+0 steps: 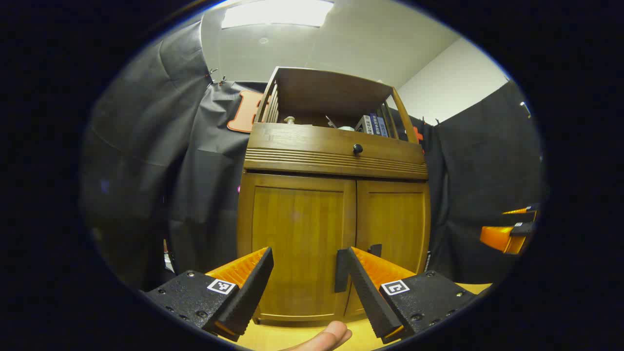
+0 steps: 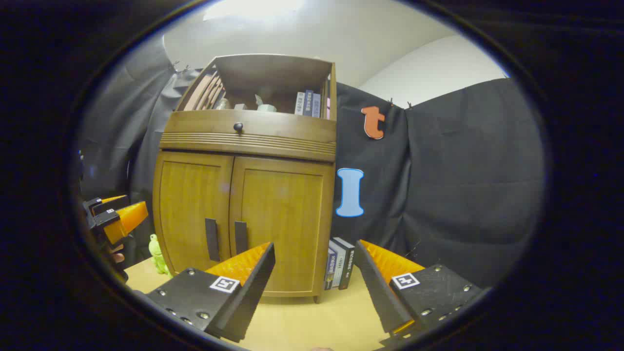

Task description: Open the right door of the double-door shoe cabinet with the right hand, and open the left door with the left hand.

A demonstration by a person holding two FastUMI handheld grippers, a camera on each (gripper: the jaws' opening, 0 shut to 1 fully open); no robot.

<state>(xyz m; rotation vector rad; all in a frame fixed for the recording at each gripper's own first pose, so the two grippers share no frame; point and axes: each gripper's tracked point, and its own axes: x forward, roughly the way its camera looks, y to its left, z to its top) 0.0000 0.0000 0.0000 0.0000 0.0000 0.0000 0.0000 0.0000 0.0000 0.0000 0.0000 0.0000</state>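
Closed shoe cabinet [image 1: 334, 214] just ahead of both spread, empty tongs, left [image 1: 304, 278] and right [image 2: 314, 273].

both views face cabinet [image 1: 334, 204], low, near

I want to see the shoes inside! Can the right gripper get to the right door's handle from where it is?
Probably yes. The right gripper is open and faces the cabinet, and nothing stands between it and the right door's handle. The books stand off to the side, beside the cabinet.
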